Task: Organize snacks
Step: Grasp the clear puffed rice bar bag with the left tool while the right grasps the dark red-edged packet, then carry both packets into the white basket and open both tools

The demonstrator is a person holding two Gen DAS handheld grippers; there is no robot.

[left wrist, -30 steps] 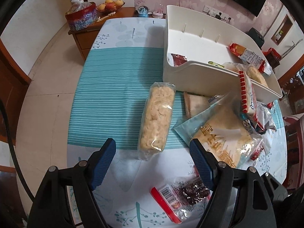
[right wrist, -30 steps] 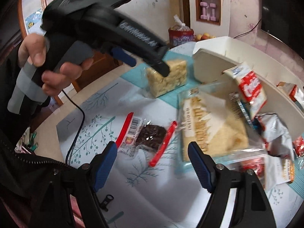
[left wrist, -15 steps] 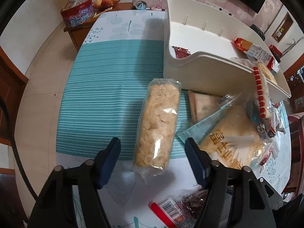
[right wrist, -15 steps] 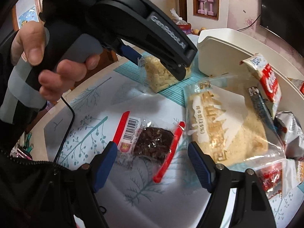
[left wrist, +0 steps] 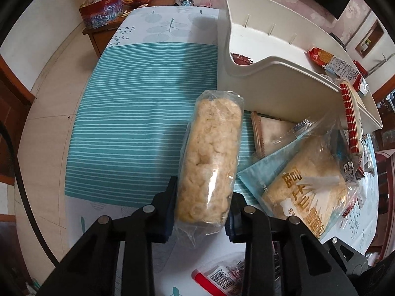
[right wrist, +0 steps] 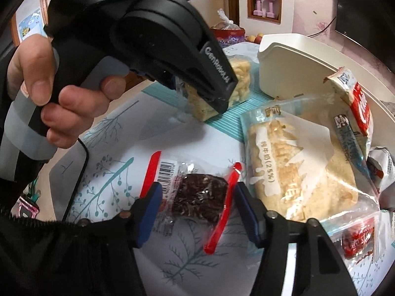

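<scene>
My left gripper [left wrist: 200,212] is closing on the near end of the puffed rice cake pack [left wrist: 209,167], and both pads are already against its clear wrapper, one on each side; the pack lies lengthwise on the teal striped cloth [left wrist: 138,113], its far end just short of the white organizer bin [left wrist: 271,74]. My right gripper [right wrist: 197,212] is closing too, with the dark brownie pack [right wrist: 197,201] between its blue pads; the left pad sits on the clear edge by the barcode and the right pad is up against the red seal strip, so I'm pinching the wrapper where it lies on the white leaf-print tablecloth [right wrist: 103,148]. Just right of it is the big bread bag [right wrist: 293,167] with the blue edge, leaning toward the bin. In the right view I see my left hand [right wrist: 49,93] wrapped round the grey handle. Inside the bin, a dark red packet [left wrist: 242,59] rests at the low front corner, and a red-and-orange biscuit pack [left wrist: 335,64] lies on the far rim.
</scene>
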